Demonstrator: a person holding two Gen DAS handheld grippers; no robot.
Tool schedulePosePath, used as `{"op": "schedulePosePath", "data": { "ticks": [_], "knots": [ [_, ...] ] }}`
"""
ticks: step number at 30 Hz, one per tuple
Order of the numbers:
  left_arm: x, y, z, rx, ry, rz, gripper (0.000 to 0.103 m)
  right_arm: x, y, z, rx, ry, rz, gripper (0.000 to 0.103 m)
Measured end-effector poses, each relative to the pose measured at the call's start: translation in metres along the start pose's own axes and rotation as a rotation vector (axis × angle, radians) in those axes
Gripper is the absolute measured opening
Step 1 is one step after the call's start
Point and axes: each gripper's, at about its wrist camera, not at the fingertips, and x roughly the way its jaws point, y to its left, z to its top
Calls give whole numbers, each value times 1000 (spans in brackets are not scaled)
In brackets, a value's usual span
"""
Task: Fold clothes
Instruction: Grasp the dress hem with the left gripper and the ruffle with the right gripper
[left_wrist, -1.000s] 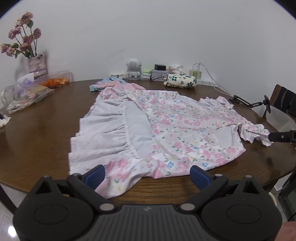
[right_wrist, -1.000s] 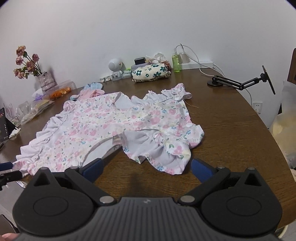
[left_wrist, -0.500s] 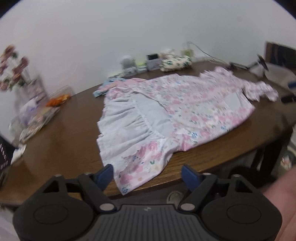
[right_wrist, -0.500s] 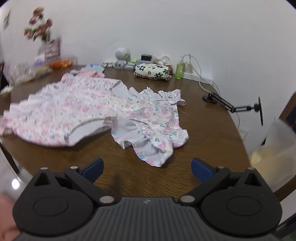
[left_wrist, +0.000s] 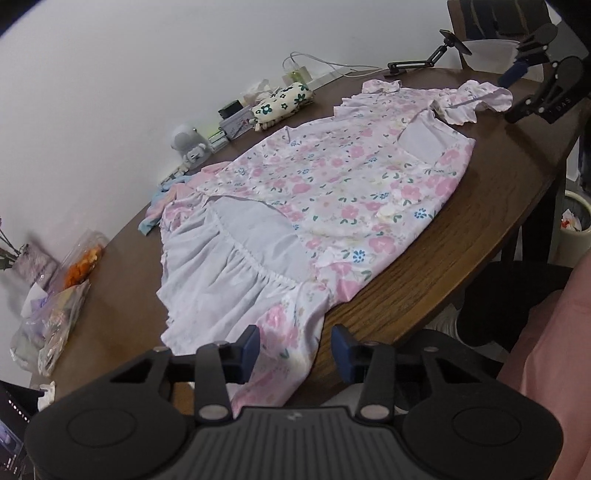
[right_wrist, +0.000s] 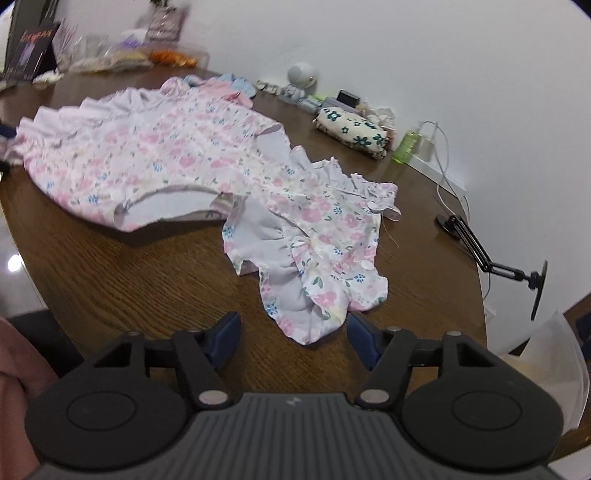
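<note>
With the dress (left_wrist: 332, 192) spread flat on the table (left_wrist: 480, 229), both the left gripper (left_wrist: 295, 345) and right gripper (right_wrist: 291, 334) are closing (neither yet pinching), so the 2 should bite hem corners squarely before lifting.

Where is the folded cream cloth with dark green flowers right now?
In the right wrist view, the cream flowered cloth sits at the table's far edge by the wall, left of the green bottle.
</note>
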Motion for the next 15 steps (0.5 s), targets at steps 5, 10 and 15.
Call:
{"op": "schedulePosePath", "data": {
  "ticks": [5, 10, 15],
  "knots": [
    [5, 0, 4, -7, 6, 5, 28, 13, -3, 8, -5, -3, -19, 64],
    [8, -5, 1, -41, 10, 27, 7, 16, -10, 9, 50, 10, 10, 46],
    [5, -3, 0, -47, -8, 21, 0, 18, -20, 8, 142, 32, 44, 10]
  ]
}}
